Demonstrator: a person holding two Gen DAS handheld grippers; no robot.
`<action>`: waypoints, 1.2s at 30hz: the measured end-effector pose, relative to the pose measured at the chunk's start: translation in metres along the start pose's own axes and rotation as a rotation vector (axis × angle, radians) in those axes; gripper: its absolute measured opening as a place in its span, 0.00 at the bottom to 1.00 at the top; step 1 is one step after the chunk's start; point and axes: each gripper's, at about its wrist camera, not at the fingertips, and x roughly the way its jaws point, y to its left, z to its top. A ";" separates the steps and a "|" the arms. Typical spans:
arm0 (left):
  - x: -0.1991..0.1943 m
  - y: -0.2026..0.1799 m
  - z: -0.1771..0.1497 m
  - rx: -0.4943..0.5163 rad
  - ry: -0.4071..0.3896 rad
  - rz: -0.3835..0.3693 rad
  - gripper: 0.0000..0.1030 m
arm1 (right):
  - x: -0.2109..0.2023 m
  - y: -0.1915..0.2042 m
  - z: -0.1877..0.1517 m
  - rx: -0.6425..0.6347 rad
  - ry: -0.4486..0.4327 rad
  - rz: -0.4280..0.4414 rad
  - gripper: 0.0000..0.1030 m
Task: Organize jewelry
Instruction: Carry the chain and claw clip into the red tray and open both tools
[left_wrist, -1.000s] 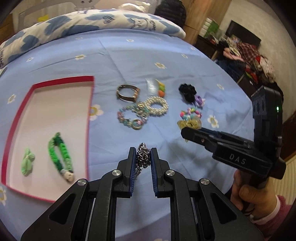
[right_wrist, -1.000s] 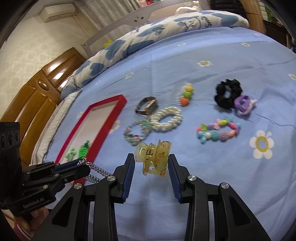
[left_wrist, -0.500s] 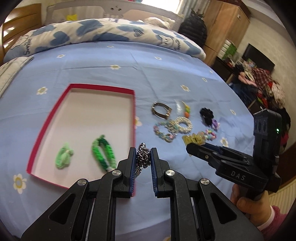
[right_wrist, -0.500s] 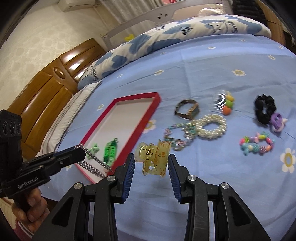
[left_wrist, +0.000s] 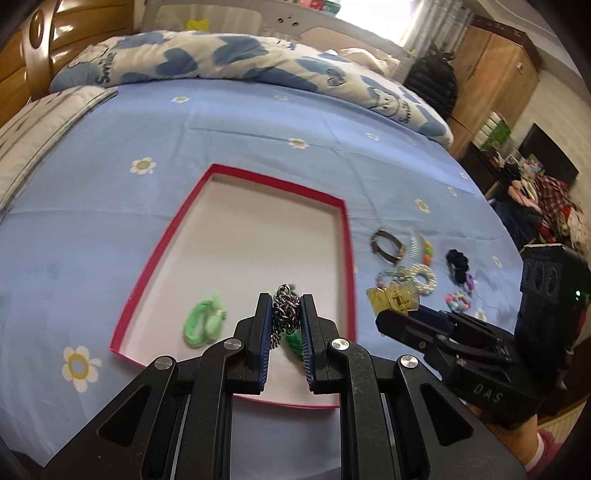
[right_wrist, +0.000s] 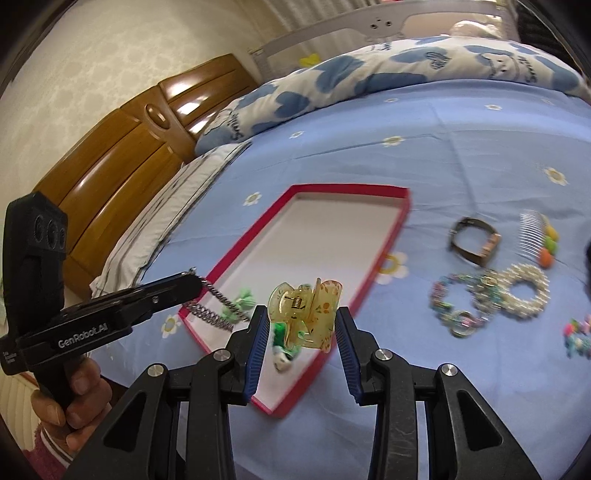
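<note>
My left gripper (left_wrist: 284, 325) is shut on a silver chain (left_wrist: 284, 315), which hangs over the near part of the red-rimmed white tray (left_wrist: 236, 177); the chain also shows in the right wrist view (right_wrist: 216, 308). My right gripper (right_wrist: 301, 332) is shut on a yellow hair claw clip (right_wrist: 306, 317), held above the tray's (right_wrist: 400, 210) near right corner; the clip also shows in the left wrist view (left_wrist: 393, 299). In the tray lie a light green hair tie (left_wrist: 205, 323) and a dark green braided bracelet (left_wrist: 291, 341), partly hidden by my fingers.
On the blue flowered bedsheet right of the tray lie a brown bangle (right_wrist: 474, 240), a comb with coloured beads (right_wrist: 535, 236), a pearl bracelet (right_wrist: 522, 291), a pastel bead bracelet (right_wrist: 458, 306), a black scrunchie (left_wrist: 458, 264) and a colourful bead bracelet (left_wrist: 458, 301). A folded duvet (left_wrist: 221, 59) lies behind.
Both grippers have moved left, from over the loose jewelry to over the tray, carrying the chain and the claw clip. The tray now lies right under the left gripper.
</note>
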 end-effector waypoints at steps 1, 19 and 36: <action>0.002 0.003 0.001 -0.005 0.003 0.002 0.13 | 0.003 0.002 0.000 -0.003 0.003 0.003 0.36; 0.055 0.055 0.004 -0.103 0.080 0.079 0.13 | 0.083 0.009 0.004 -0.048 0.140 -0.011 0.36; 0.064 0.060 -0.002 -0.110 0.128 0.126 0.24 | 0.093 0.018 0.000 -0.102 0.178 -0.003 0.38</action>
